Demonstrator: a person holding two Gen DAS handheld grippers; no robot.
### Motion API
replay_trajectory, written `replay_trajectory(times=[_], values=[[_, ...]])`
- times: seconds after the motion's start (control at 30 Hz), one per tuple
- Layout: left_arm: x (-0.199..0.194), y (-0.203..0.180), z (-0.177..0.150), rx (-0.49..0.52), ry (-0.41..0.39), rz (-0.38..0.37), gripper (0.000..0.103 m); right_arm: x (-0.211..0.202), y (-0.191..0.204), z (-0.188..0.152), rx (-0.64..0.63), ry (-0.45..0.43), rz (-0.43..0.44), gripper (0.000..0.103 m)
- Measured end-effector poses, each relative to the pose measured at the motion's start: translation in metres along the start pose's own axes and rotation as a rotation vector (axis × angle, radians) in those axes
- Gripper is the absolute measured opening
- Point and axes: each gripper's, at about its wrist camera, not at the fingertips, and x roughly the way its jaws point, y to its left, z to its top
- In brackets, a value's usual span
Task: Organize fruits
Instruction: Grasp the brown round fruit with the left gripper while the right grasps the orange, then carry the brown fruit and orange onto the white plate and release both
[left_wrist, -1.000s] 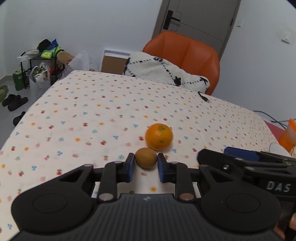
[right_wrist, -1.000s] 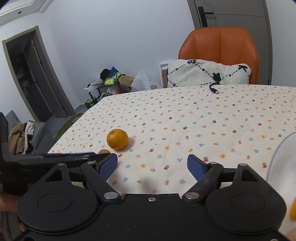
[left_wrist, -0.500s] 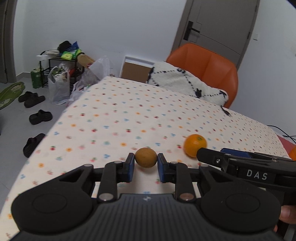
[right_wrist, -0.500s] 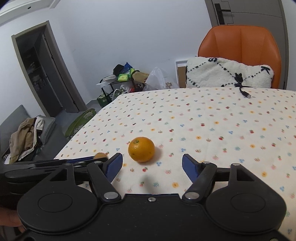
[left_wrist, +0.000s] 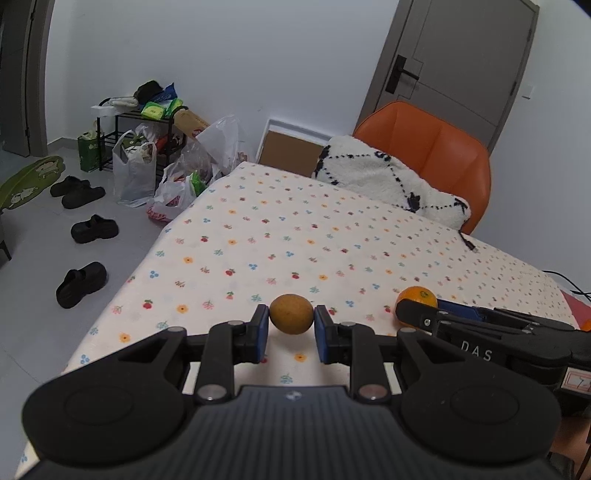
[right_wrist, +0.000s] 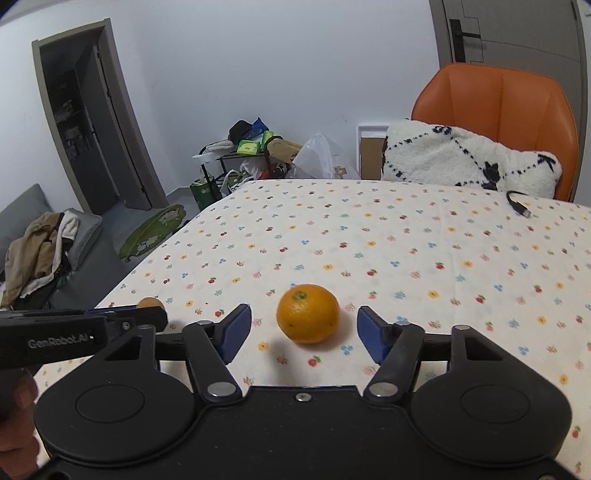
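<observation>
My left gripper (left_wrist: 291, 326) is shut on a small brown kiwi (left_wrist: 290, 314) and holds it above the flowered tablecloth (left_wrist: 295, 236) near the table's left edge. The kiwi also shows in the right wrist view (right_wrist: 150, 303), at the tip of the left gripper. An orange (right_wrist: 307, 318) sits on the cloth between the blue pads of my open right gripper (right_wrist: 304, 328), which does not touch it. In the left wrist view the orange (left_wrist: 416, 296) shows partly behind the right gripper's finger.
An orange chair (left_wrist: 436, 155) with a white cushion (left_wrist: 384, 181) stands at the table's far side. A black cable end (right_wrist: 519, 207) lies on the cloth. Shoes (left_wrist: 83, 282), bags (left_wrist: 135, 173) and a rack are on the floor to the left.
My left gripper has carried the kiwi left, away from the orange, toward the table's left edge. My right gripper has moved up to the orange, which now lies between its open fingers.
</observation>
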Motion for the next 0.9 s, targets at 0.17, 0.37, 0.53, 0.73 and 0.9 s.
replay_trajectory(times=[0.17, 0.37, 0.53, 0.73, 0.9], values=[[-0.007, -0.01, 0.0, 0.013, -0.009, -0.036, 0.024, 0.0, 0.002, 0.0, -0.021, -0.005, -0.023, 0.036], [-0.012, -0.033, -0.001, 0.051, -0.012, -0.083, 0.024, -0.027, 0.0, -0.005, 0.0, -0.031, -0.04, 0.036], [-0.014, -0.055, -0.002, 0.083, -0.012, -0.132, 0.024, -0.052, -0.009, -0.009, 0.044, -0.065, -0.075, 0.036], [-0.017, -0.082, -0.003, 0.121, -0.011, -0.185, 0.024, -0.086, -0.024, -0.015, 0.099, -0.114, -0.108, 0.036], [-0.018, -0.102, -0.007, 0.146, -0.004, -0.225, 0.024, -0.109, -0.037, -0.019, 0.126, -0.145, -0.14, 0.036]])
